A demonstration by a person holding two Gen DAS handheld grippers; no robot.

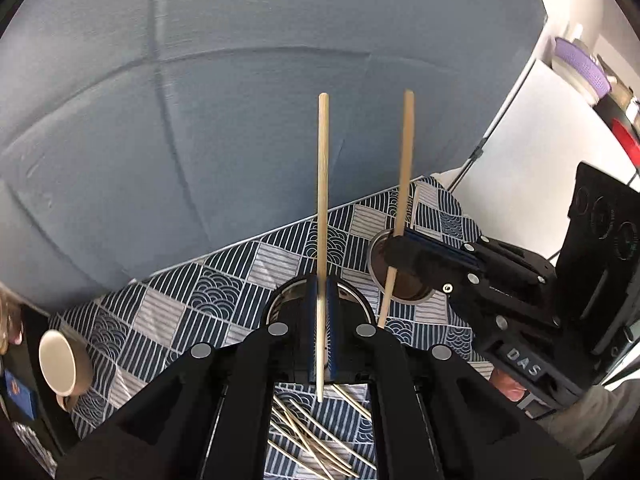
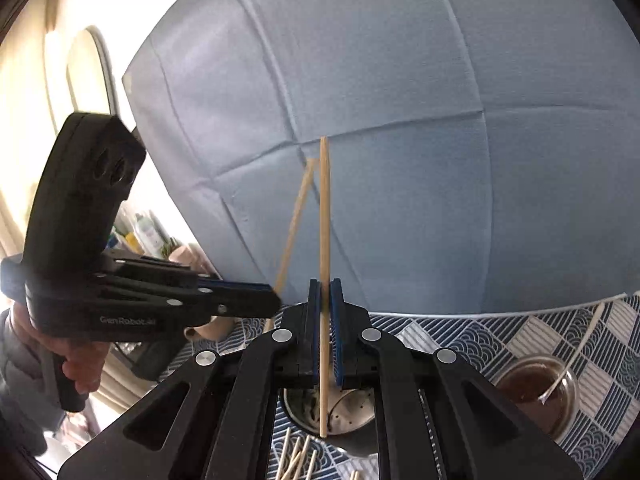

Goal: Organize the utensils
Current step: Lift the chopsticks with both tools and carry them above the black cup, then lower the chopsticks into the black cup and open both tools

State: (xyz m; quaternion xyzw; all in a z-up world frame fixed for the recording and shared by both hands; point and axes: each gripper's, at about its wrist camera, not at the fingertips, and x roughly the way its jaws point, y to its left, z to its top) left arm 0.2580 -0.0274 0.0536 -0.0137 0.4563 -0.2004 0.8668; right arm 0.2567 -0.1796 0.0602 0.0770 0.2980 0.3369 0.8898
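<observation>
One long pale wooden chopstick is held upright in the left gripper, whose blue pads are pressed onto it. A second pale wooden chopstick is pinched the same way in the right gripper, and it also stands almost straight up.

Under the left gripper a round shiny metal cup can be seen on the surface, which is covered by a blue and white patterned cloth. In the right wrist view a metal holder with small holes sits right below the tip of the second chopstick. It cannot be told for sure whether these are one and the same holder. More loose pale chopsticks are scattered on the cloth close by. A beige cup lies tipped on its side far off to the left, and a glass jar of brown sauce with a spoon is seen to the right.

The step in hand seems to be dropping each chopstick into a holder. To do it well, each stick should be kept straight, and its low tip should be lined up over the opening. It should be lowered slowly until the tip is inside. Only then should the pads be let go. The two sticks should be kept apart so they are not knocked together.
</observation>
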